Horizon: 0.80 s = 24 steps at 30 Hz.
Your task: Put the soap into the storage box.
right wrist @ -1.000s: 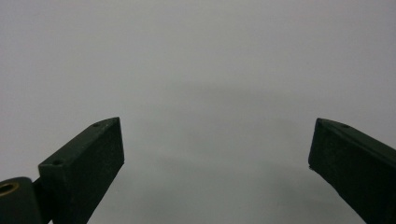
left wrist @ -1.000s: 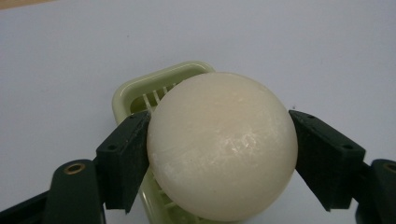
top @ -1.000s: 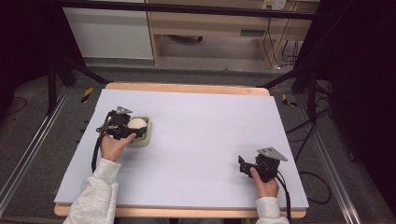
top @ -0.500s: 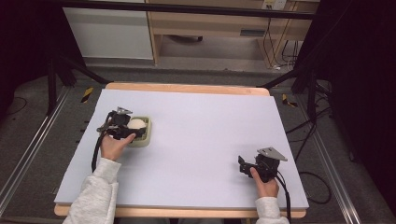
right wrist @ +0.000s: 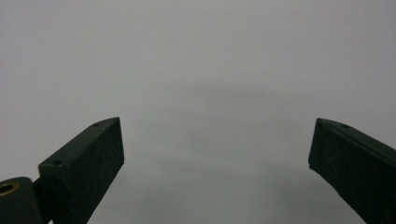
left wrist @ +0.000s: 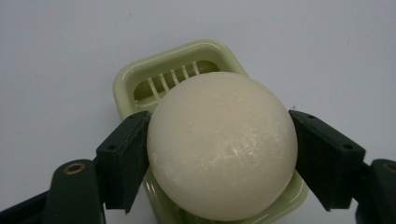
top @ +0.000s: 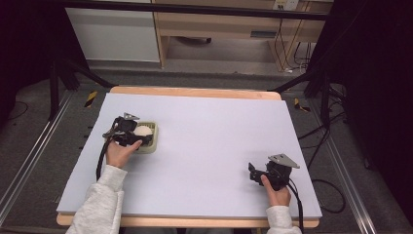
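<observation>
Left tongs [left wrist: 219,158] clamp a smooth, waxy, round cream soap [left wrist: 222,144] over a glossy green slatted dish [left wrist: 177,77]. Right tongs [right wrist: 217,163] gape at five o'clock on the matte pale tabletop [top: 214,126].

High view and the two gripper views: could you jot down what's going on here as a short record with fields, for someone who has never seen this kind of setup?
Setting: pale grey table top with a wooden edge
Item in hand: round cream-white soap bar
Under it: pale green slotted plastic soap dish, on the table's left part
Left gripper: jaws pressed against both sides of the soap bar, over the dish
Right gripper: jaws wide apart, nothing between them, low over bare table at the right
Soap resting in the dish or lifted: cannot tell
</observation>
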### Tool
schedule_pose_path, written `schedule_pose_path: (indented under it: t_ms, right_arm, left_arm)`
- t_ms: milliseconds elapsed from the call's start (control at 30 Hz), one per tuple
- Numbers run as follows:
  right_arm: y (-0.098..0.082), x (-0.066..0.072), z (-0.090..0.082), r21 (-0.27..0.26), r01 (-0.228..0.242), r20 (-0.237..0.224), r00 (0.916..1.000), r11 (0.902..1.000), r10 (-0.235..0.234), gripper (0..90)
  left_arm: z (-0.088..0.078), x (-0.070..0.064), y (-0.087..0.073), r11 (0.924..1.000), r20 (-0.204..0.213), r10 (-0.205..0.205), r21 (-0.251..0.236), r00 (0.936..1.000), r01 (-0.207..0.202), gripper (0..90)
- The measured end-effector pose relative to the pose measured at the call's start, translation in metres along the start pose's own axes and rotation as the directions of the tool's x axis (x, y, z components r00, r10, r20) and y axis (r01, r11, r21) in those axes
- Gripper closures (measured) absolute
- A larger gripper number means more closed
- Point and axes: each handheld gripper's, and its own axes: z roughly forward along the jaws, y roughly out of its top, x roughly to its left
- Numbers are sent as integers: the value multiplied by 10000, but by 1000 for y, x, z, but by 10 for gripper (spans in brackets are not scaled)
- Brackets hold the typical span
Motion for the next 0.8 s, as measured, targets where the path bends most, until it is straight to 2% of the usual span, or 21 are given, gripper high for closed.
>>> schedule_pose_path:
  t_ms: [233,567,800]
  right_arm:
    - [0,0,0,-13,4,2,10000,10000,-4,38]
    - [0,0,0,-13,-9,-2,10000,10000,9,39]
    - [0,0,0,-5,-14,-3,10000,10000,14,39]
  left_arm:
    - [2,0,-1,10000,-9,-32,51,10000,32,242]
    - [8,-1,-1,9993,-53,146,350,9999,-144,242]
    - [9,-1,-1,9993,-96,159,329,9998,-156,242]
